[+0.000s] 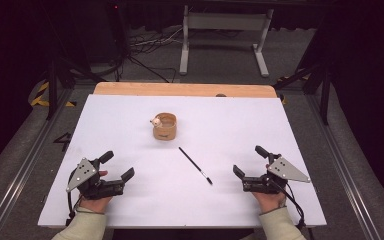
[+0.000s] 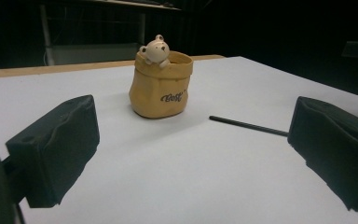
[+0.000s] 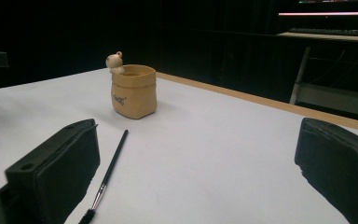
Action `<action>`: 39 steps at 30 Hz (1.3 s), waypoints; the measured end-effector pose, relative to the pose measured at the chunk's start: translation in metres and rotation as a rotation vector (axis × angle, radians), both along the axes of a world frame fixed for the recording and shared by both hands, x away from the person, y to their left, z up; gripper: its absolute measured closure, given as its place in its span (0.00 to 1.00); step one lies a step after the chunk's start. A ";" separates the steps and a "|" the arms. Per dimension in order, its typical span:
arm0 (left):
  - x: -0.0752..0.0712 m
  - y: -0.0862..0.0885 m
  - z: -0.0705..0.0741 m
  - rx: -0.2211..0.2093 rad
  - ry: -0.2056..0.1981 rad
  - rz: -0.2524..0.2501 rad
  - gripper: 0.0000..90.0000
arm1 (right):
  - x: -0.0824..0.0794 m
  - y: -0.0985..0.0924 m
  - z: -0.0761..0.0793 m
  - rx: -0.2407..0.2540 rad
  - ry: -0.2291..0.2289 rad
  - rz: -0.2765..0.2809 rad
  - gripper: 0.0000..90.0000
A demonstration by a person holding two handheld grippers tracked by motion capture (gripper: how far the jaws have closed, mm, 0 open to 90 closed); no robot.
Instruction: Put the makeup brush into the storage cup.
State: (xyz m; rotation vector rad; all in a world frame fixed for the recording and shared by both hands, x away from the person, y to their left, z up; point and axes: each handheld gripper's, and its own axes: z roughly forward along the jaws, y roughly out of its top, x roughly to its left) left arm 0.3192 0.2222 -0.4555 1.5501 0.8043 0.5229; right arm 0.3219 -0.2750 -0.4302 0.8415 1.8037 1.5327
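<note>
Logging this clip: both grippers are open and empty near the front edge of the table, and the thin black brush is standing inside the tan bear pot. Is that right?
Not quite. The brush is not in the pot; it lies flat on the white table, in front of the pot and apart from it, as the high view shows. The rest holds: the left gripper and right gripper are both open and empty near the front edge.

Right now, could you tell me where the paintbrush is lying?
The paintbrush lies flat mid-table in the high view, just toward the person from the tan pot, nearer the right gripper.
</note>
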 end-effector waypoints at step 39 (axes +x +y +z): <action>0.003 -0.019 0.006 0.033 -0.016 0.100 0.00 | 0.027 0.079 0.016 0.050 -0.040 0.075 0.00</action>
